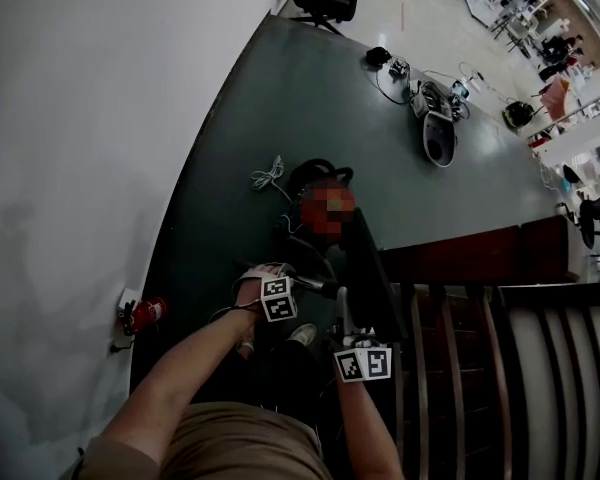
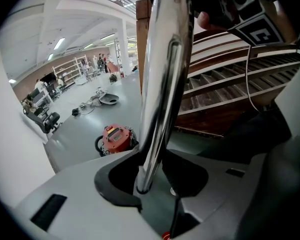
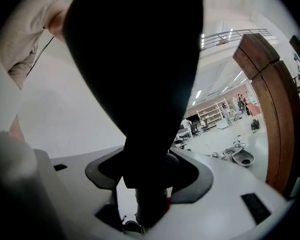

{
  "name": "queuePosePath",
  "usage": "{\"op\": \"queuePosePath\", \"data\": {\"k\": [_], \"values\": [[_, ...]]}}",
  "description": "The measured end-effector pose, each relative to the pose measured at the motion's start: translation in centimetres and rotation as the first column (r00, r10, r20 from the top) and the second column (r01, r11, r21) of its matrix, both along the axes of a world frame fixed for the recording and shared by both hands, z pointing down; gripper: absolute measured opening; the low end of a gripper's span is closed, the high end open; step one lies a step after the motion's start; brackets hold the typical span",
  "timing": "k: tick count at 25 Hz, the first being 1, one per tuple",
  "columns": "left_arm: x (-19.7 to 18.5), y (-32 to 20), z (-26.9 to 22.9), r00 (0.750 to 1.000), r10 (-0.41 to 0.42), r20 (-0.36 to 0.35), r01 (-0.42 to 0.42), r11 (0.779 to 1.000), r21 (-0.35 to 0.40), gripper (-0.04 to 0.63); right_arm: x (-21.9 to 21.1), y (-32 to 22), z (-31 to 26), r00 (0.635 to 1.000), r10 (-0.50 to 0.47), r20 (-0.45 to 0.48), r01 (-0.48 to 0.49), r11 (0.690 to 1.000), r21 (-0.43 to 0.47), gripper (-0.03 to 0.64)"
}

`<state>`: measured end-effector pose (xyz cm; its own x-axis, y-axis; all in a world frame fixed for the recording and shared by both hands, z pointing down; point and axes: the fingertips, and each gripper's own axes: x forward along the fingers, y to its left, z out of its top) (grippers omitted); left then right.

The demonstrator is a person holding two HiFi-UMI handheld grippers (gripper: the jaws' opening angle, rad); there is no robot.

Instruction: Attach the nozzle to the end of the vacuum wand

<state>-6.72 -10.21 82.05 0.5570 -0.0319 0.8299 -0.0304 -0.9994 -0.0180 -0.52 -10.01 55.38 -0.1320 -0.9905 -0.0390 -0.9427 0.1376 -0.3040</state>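
My left gripper (image 2: 150, 184) is shut on the shiny metal vacuum wand (image 2: 162, 84), which rises from its jaws towards the top of the left gripper view. My right gripper (image 3: 145, 204) is shut on a wide black nozzle (image 3: 135, 69) that fills most of the right gripper view. In the head view both grippers are low in the middle, the left gripper (image 1: 298, 290) just left of the right gripper (image 1: 348, 338), with the dark nozzle (image 1: 368, 273) above them. The right gripper's marker cube (image 2: 255, 24) shows beside the wand's far end. The joint between wand and nozzle is hidden.
The red vacuum body (image 2: 115, 138) sits on the dark floor (image 1: 280, 88) behind the wand. A slatted wooden bench (image 1: 460, 368) stands close on the right. A red fire extinguisher (image 1: 140, 315) leans by the white wall (image 1: 80, 118). A white cable (image 1: 270, 176) and other gear (image 1: 438, 138) lie farther off.
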Motion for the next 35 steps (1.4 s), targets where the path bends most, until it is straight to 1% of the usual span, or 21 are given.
{"op": "queuePosePath", "data": {"k": [3,5,8,10,12,15,17,20,22,26,30,32,35], "values": [[0.4,0.2,0.2,1.0,0.003,0.005,-0.003,1.0,0.007,0.152,0.5,0.4,0.2,1.0,0.024,0.005,-0.024,1.0,0.013,0.268],[0.5,0.2,0.3,1.0,0.007,0.011,-0.007,1.0,0.016,0.152,0.8,0.3,0.3,1.0,0.01,0.012,-0.01,1.0,0.01,0.268],[0.6,0.2,0.3,0.999,-0.003,0.037,0.002,1.0,0.027,0.152,1.1,-0.6,0.3,0.999,-0.028,0.036,0.029,0.999,-0.021,0.268],[0.8,0.4,0.4,0.999,-0.005,0.051,0.004,1.0,0.024,0.152,1.3,-0.7,0.4,0.998,-0.034,0.045,0.036,0.999,-0.038,0.268],[1.0,0.6,0.5,0.999,0.02,0.051,-0.02,1.0,0.013,0.152,1.6,-0.2,0.4,0.999,-0.009,0.05,0.011,0.999,-0.036,0.268],[1.6,0.9,0.4,0.998,0.047,0.037,-0.048,0.999,0.005,0.152,2.4,0.8,0.5,0.997,0.05,0.057,-0.05,0.999,-0.004,0.268],[1.9,0.8,0.4,0.999,0.031,0.03,-0.031,0.999,0.008,0.152,2.9,0.8,0.5,0.996,0.067,0.061,-0.068,0.998,0.007,0.268],[2.0,0.4,0.5,1.0,-0.007,0.025,0.007,1.0,0.026,0.152,3.0,0.1,0.6,0.997,0.042,0.065,-0.042,0.999,0.008,0.268],[2.0,0.6,0.4,1.0,-0.018,0.021,0.017,0.999,0.031,0.152,3.0,0.4,0.5,0.997,0.044,0.068,-0.046,0.999,0.015,0.268],[2.3,0.7,0.4,1.0,-0.014,0.016,0.014,1.0,0.016,0.152,3.2,1.0,0.4,0.994,0.083,0.067,-0.085,0.996,0.03,0.268],[1.9,-0.4,-0.1,0.997,-0.074,0.009,0.074,0.997,-0.002,0.153,2.8,0.5,0.1,0.995,0.087,0.052,-0.089,0.995,0.033,0.268],[2.1,-0.5,0.0,0.997,-0.072,0.018,0.072,0.997,0.01,0.153,2.9,0.3,0.2,0.995,0.082,0.054,-0.084,0.996,0.031,0.268],[2.4,-0.5,0.3,0.998,-0.045,0.034,0.045,0.999,0.026,0.152,3.3,-0.1,0.4,0.997,0.05,0.065,-0.051,0.998,0.022,0.268]]}}
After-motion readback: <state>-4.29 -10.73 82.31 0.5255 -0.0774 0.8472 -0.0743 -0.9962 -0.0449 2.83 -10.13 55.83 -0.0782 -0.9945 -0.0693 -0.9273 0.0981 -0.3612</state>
